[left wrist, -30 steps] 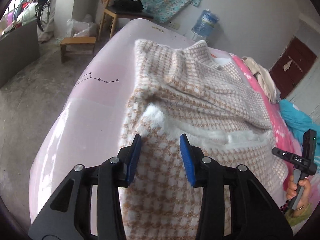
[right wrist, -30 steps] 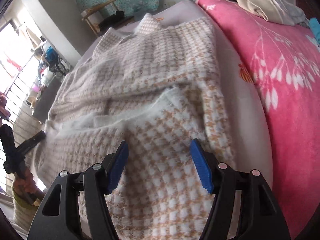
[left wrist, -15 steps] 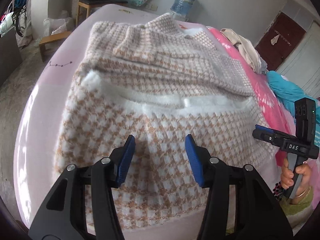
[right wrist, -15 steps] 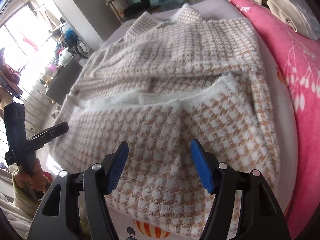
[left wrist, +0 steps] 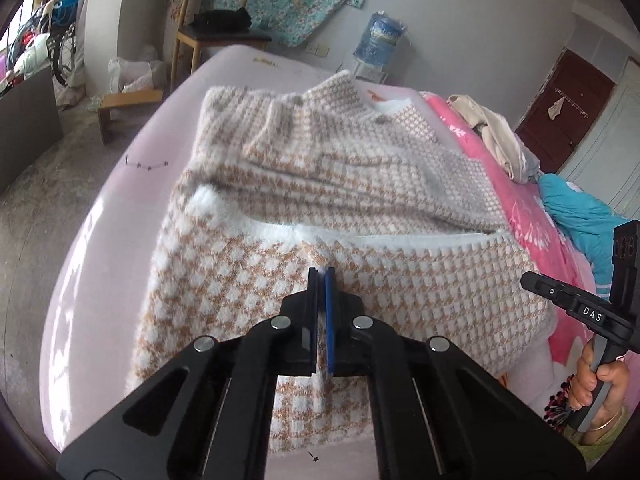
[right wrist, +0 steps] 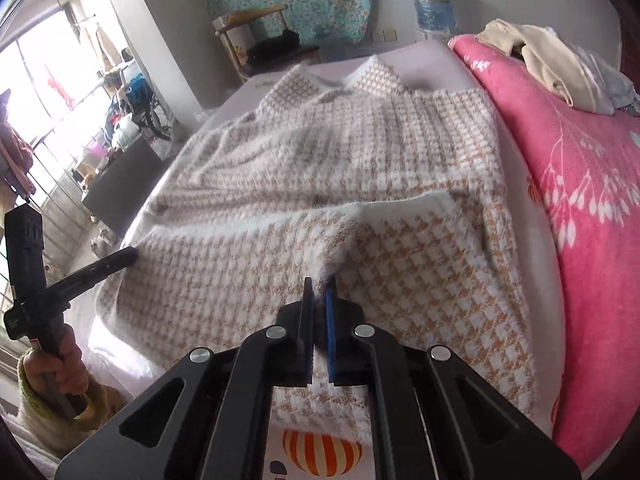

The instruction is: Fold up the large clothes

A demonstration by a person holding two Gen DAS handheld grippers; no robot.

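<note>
Left wrist view: the left gripper point(left wrist: 321, 280) is pinched together, nothing in it; the right gripper point(right wrist: 319, 290) likewise. The sweater point(left wrist: 340, 216) lies half-folded on the bed point(left wrist: 120, 208), toward 12 o'clock. Next probably a fresh edge grip.

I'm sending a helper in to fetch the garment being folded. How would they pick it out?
Find the bed with the pale lilac sheet; beside the pink floral blanket lies a fluffy knit sweater. Unlike the plain cream clothes heaped further back, it is checked tan and white, with its near hem folded up.
</note>
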